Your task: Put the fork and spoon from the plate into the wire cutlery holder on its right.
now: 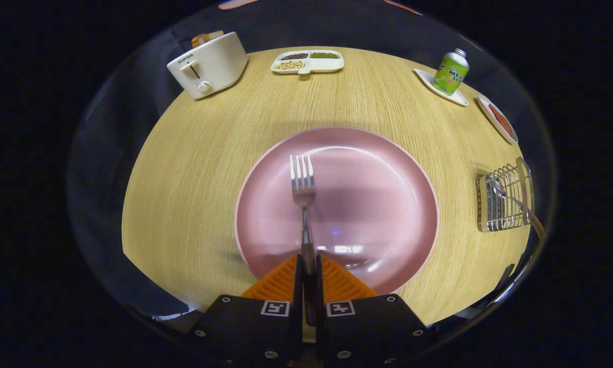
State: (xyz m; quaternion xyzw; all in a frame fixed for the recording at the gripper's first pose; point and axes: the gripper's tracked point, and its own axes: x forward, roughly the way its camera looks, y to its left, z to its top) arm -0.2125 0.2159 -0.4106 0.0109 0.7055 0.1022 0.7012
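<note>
A metal fork [303, 190] points away from me over the pink plate [388, 214], tines toward the plate's middle. Its handle runs back between my fingers, and my gripper [308, 260] is shut on that handle near the plate's near rim. To the right of the plate stands the wire cutlery holder [505, 202]. A spoon [516, 202] leans inside it, bowl down among the wires and handle sticking out toward the table's edge.
A white toaster [209, 65] stands at the far left of the round wooden table [194, 168]. A divided snack dish [308, 61] sits at the back. A green can [451, 71] on a white coaster and a small red-filled dish [498, 118] lie beyond the holder.
</note>
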